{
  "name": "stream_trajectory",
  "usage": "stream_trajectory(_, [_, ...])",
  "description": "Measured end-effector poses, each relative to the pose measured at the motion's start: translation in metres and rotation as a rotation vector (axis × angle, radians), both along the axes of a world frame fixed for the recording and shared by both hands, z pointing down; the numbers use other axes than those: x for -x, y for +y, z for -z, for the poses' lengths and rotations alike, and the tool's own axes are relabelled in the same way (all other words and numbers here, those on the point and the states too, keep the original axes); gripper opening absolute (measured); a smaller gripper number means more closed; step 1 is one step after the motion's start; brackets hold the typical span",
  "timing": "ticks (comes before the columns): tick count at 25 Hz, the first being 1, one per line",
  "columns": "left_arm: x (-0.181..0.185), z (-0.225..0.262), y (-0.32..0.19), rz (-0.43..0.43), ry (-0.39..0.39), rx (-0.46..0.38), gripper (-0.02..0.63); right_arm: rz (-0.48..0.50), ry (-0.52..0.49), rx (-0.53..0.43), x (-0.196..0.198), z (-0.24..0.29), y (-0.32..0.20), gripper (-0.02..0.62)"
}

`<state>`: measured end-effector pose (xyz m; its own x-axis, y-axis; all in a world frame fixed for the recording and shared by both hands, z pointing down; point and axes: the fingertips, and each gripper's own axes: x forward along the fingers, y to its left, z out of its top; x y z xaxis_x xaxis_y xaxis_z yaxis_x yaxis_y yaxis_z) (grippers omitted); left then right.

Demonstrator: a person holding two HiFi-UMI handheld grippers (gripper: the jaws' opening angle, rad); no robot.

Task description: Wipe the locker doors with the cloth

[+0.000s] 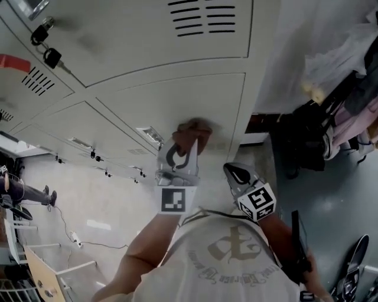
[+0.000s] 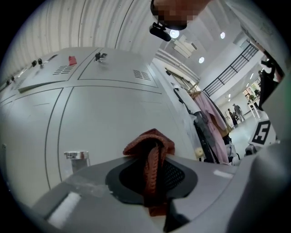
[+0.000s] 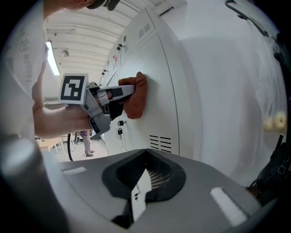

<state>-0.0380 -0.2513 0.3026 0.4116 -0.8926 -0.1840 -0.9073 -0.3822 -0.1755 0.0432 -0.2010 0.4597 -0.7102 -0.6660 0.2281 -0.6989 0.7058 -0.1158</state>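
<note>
The cloth (image 1: 192, 131) is being pinched in the left tool (image 1: 188, 144), whose jaws are pressed onto a fold of it, and it is bunching flat against a pale locker door (image 1: 195, 94). It is sitting close to the door's right edge, between the metal latch (image 1: 150, 135) on its left and the cabinet's corner on its right. Bare door panel is lying open above the cloth, up to the seam under the vent slots (image 1: 204, 17). The left forearm is reaching straight forward to the door. The right tool (image 1: 238, 173) is hanging back just beside the left one, off the door, with its jaws pressed together and holding nothing. Hanging clothes (image 1: 354, 118) are crowding the far right.
</note>
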Motion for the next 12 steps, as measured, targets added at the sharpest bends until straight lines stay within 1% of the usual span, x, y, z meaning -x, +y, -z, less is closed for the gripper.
stream_trajectory(1, [0.009, -0.001, 0.000, 0.010, 0.012, 0.006, 0.074, 0.006, -0.001, 0.000, 0.005, 0.000, -0.001, 0.008])
stream_trajectory(3, [0.028, 0.000, 0.000, 0.039, 0.013, 0.006, 0.074, 0.021, -0.001, -0.001, 0.015, 0.000, -0.002, 0.008])
stream_trajectory(6, [0.059, 0.002, 0.001, 0.104, 0.010, 0.012, 0.075, 0.050, 0.001, -0.003, 0.031, 0.001, -0.002, 0.008])
stream_trajectory(9, [0.084, 0.009, 0.002, 0.159, 0.012, 0.001, 0.074, 0.070, 0.005, -0.006, 0.044, 0.001, -0.002, 0.008])
stream_trajectory(12, [0.103, 0.013, 0.003, 0.186, 0.032, -0.004, 0.075, 0.081, 0.005, -0.003, 0.052, 0.001, -0.002, 0.008])
